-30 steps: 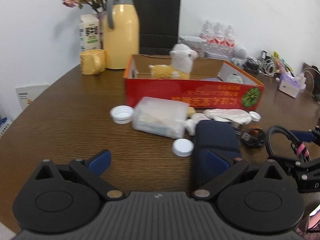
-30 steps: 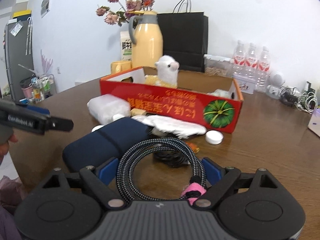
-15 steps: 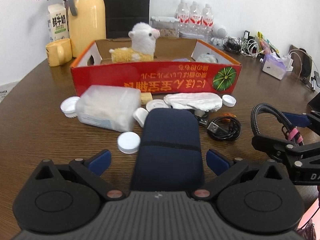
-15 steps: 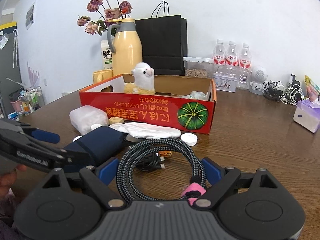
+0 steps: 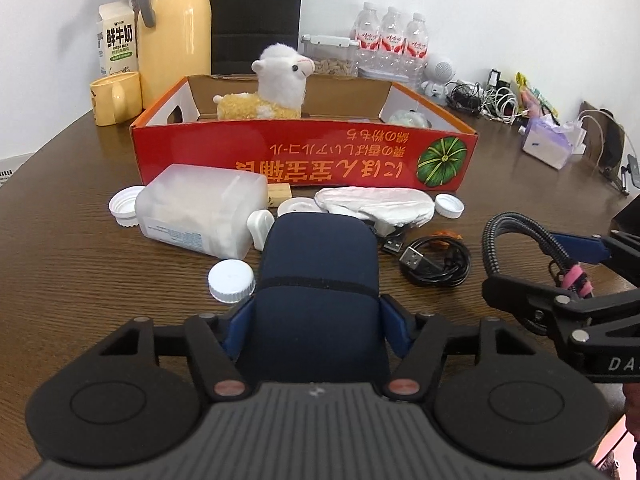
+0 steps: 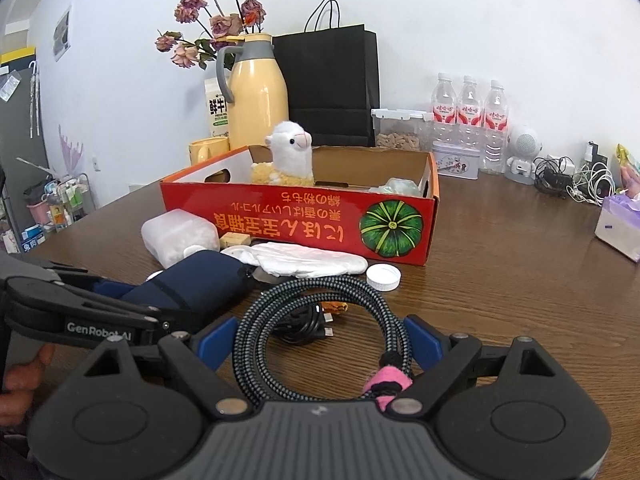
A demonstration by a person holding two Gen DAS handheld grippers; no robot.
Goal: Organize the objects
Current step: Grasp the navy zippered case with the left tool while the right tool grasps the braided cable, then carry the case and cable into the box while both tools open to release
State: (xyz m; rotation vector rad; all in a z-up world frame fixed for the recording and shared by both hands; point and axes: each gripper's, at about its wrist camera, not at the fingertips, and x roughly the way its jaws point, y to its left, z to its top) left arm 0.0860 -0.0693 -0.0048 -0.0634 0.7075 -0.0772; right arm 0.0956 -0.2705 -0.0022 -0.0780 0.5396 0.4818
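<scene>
My left gripper [image 5: 316, 322] is shut on a dark navy soft case [image 5: 318, 264] that lies on the brown table; the case also shows in the right wrist view [image 6: 196, 280]. My right gripper [image 6: 320, 336] is shut on a coiled braided cable [image 6: 320, 300] with a pink tie, held just above the table; the cable also shows in the left wrist view [image 5: 516, 232]. A red cardboard box [image 5: 304, 156] stands behind, holding a plush alpaca [image 5: 276, 88].
In front of the box lie a translucent plastic container [image 5: 200, 208], several white caps [image 5: 231, 280], a white cloth [image 5: 376, 204] and a black USB cable [image 5: 434, 260]. Behind stand a yellow thermos [image 5: 176, 28], mug, milk carton, black bag and water bottles [image 5: 390, 44].
My left gripper swung right to straddle the navy case, then closed on it. My right gripper kept hold of the coiled cable and turned slightly.
</scene>
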